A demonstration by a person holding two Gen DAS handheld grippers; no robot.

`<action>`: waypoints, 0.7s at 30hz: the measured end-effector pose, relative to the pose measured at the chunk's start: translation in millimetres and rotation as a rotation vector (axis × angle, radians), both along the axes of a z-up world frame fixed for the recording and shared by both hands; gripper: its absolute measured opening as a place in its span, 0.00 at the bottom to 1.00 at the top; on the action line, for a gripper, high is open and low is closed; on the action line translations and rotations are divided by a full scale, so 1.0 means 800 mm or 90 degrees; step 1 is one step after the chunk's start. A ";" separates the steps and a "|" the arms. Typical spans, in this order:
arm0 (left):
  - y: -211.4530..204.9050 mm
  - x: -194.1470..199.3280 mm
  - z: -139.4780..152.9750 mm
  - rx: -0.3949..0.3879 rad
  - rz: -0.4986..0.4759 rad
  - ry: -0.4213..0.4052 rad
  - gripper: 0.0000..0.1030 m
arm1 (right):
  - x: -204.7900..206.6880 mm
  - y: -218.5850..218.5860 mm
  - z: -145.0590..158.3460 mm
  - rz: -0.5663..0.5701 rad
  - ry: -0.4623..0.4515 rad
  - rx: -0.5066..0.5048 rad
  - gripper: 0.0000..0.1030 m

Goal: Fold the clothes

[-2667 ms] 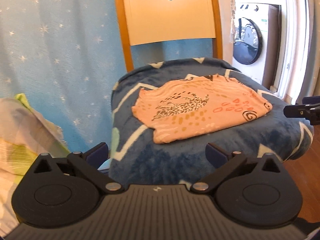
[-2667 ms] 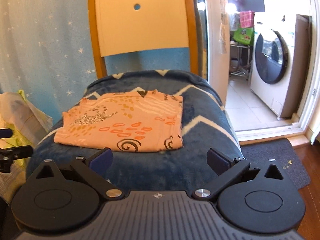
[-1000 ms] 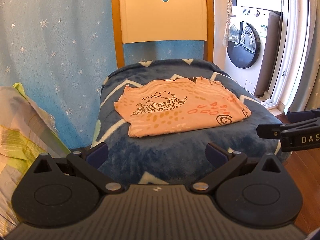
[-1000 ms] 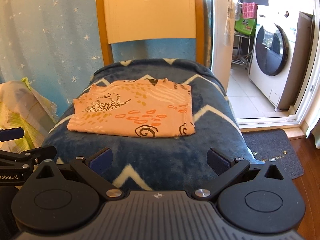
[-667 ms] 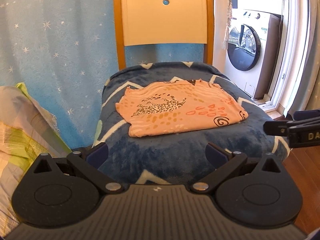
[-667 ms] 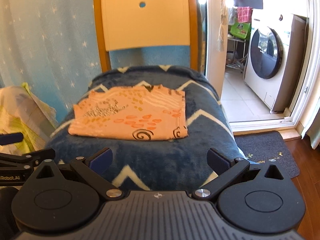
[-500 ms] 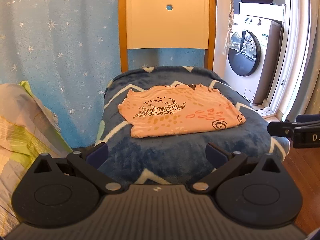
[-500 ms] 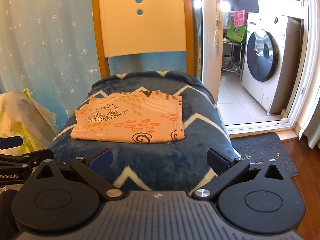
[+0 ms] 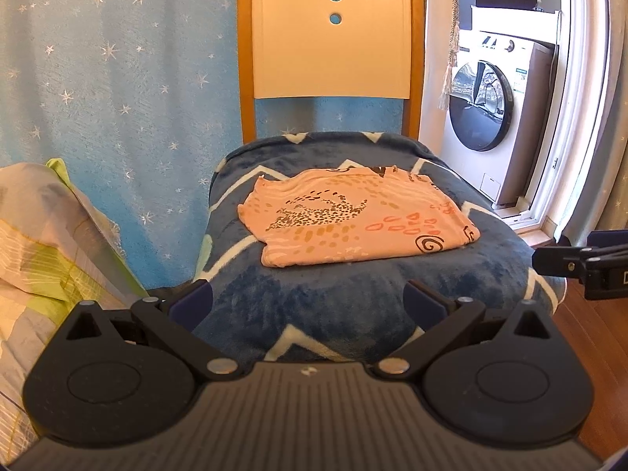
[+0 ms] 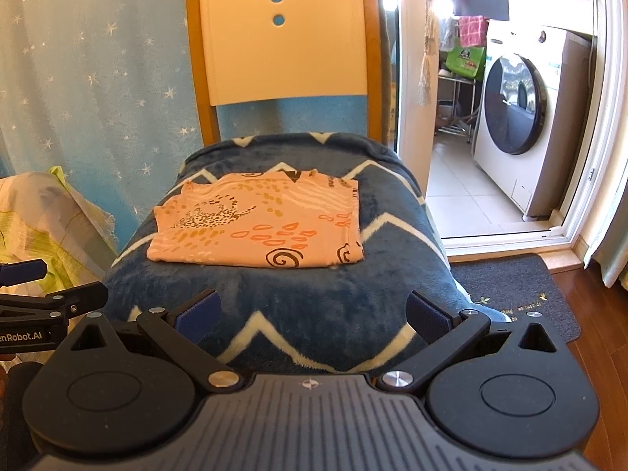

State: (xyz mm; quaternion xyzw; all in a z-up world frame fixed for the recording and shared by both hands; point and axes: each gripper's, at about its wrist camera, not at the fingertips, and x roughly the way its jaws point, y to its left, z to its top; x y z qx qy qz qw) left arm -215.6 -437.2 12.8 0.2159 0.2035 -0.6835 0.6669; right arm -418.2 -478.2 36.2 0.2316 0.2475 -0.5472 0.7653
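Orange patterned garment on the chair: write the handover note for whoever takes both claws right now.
Left claw: open, empty, held back from the chair's front edge.
Right claw: open, empty, also short of the chair.
Orange patterned garment: lies folded in a flat rectangle on the blue zigzag blanket that covers the chair seat; neither claw touches it.
Done: this garment looks folded.
Left: crumpled light fabric sits to the left; whether it is clothing to fold cannot be told.
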 end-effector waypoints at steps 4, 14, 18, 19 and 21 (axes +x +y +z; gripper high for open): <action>0.004 -0.003 0.003 -0.003 -0.010 0.001 0.99 | 0.001 0.004 0.003 -0.004 0.006 0.002 1.00; 0.010 -0.011 0.009 -0.009 -0.023 -0.001 0.99 | 0.003 0.017 0.014 -0.005 0.004 0.003 1.00; 0.011 -0.013 0.010 -0.008 -0.025 -0.004 0.99 | 0.003 0.019 0.014 -0.011 0.005 0.005 1.00; 0.011 -0.014 0.011 -0.009 -0.025 -0.005 0.99 | 0.003 0.019 0.014 -0.012 0.005 0.005 1.00; 0.012 -0.014 0.013 -0.010 -0.025 -0.006 0.99 | 0.001 0.021 0.016 -0.015 0.003 0.005 1.00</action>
